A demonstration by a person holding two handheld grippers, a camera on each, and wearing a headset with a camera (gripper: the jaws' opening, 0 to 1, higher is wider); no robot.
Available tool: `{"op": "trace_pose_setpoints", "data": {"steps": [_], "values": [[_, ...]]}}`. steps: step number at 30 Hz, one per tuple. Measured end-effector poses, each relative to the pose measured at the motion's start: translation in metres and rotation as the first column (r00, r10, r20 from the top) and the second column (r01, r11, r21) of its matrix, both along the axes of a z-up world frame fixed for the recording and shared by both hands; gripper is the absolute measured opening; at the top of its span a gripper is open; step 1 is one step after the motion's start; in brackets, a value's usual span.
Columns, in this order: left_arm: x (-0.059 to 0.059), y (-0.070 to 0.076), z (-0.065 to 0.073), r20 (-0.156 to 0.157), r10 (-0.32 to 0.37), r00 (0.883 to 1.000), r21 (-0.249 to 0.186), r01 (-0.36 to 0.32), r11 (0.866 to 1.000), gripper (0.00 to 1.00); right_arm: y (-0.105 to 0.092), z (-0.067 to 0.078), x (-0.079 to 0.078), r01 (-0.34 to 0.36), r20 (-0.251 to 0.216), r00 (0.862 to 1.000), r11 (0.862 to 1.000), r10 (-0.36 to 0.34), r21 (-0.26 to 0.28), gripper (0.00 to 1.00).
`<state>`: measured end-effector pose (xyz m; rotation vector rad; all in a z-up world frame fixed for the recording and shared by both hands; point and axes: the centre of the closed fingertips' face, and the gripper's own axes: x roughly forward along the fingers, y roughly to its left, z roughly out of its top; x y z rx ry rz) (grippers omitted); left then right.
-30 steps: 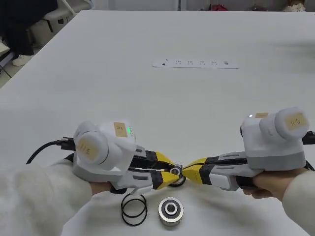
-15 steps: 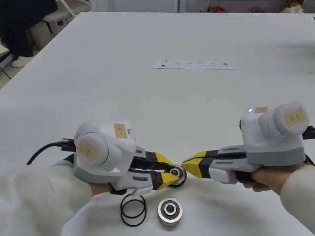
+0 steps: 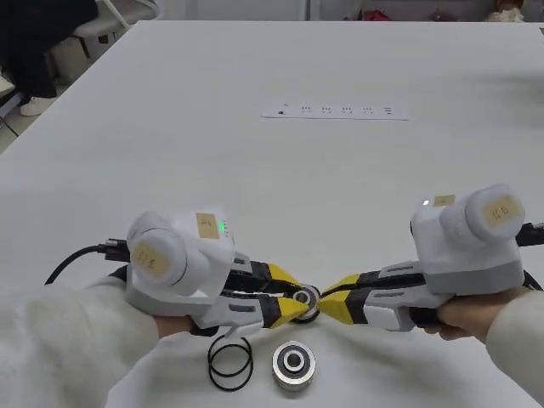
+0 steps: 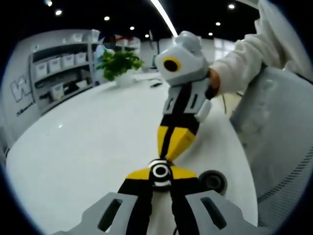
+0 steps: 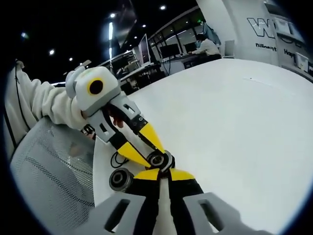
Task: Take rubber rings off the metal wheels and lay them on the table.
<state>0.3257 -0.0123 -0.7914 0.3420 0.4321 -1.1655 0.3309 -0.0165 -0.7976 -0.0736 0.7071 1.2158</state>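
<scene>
- Left gripper (image 3: 291,303): jaws are closed on a metal wheel, the held wheel (image 3: 305,298). The yellow tips clamp it from both sides, just above the table (image 3: 255,187).
- Held wheel, left gripper view: it sits between the yellow tips, face toward the camera, with a dark band around its rim and a pale ring inside that.
- Right gripper (image 3: 331,294): it reaches in from the opposite side. Its jaws are drawn together with almost no gap, and the yellow tips meet the rim of the held wheel. Whether they pinch the rubber band on it cannot be told.
- Right gripper view: the held wheel lies directly ahead of the closed tips, touching them.
- Loose wheel (image 3: 294,364): a second metal wheel lies flat on the table, near the person and just below the two grippers. No gripper touches it.
- Rubber rings (image 3: 231,360): two black rings lie overlapping on the table, just beside the loose wheel on its left and under the left gripper's body.
- Power strip (image 3: 336,111): a white strip lies flat on the table, well apart from the work.
</scene>
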Motion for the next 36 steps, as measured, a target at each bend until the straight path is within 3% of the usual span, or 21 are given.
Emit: {"op": "trace_pose_setpoints", "data": {"steps": [6, 11, 28, 32, 33, 36], "values": [[-0.001, 0.0, 0.0, 0.001, 0.0, 1.0, 0.002, 0.0, 1.0, 0.14, 0.0, 0.001, 0.001, 0.009, 0.007, 1.0, 1.0, -0.009, -0.006, 0.0], [-0.001, 0.001, 0.0, 0.004, -0.002, 1.0, 0.003, 0.002, 1.0, 0.14, 0.001, 0.002, 0.0, 0.03, -0.022, 0.999, 1.0, -0.03, 0.006, 0.0], [-0.001, 0.001, 0.0, 0.007, -0.005, 1.0, 0.006, 0.005, 1.0, 0.14, 0.006, 0.008, -0.003, 0.016, -0.022, 1.0, 0.999, -0.015, 0.028, 0.0], [0.0, 0.001, 0.0, 0.009, -0.005, 1.0, 0.006, 0.005, 1.0, 0.14, 0.011, 0.015, -0.006, 0.007, -0.032, 0.999, 0.998, -0.005, 0.057, 0.0], [0.0, 0.001, 0.0, 0.01, -0.005, 1.0, 0.007, 0.005, 1.0, 0.14, 0.015, 0.021, -0.004, 0.008, -0.02, 1.0, 0.996, -0.006, 0.089, 0.0], [0.0, 0.001, -0.001, 0.009, -0.004, 1.0, 0.007, 0.004, 1.0, 0.14, 0.013, 0.022, 0.001, 0.025, -0.02, 1.0, 0.997, -0.023, 0.072, 0.0]]}}
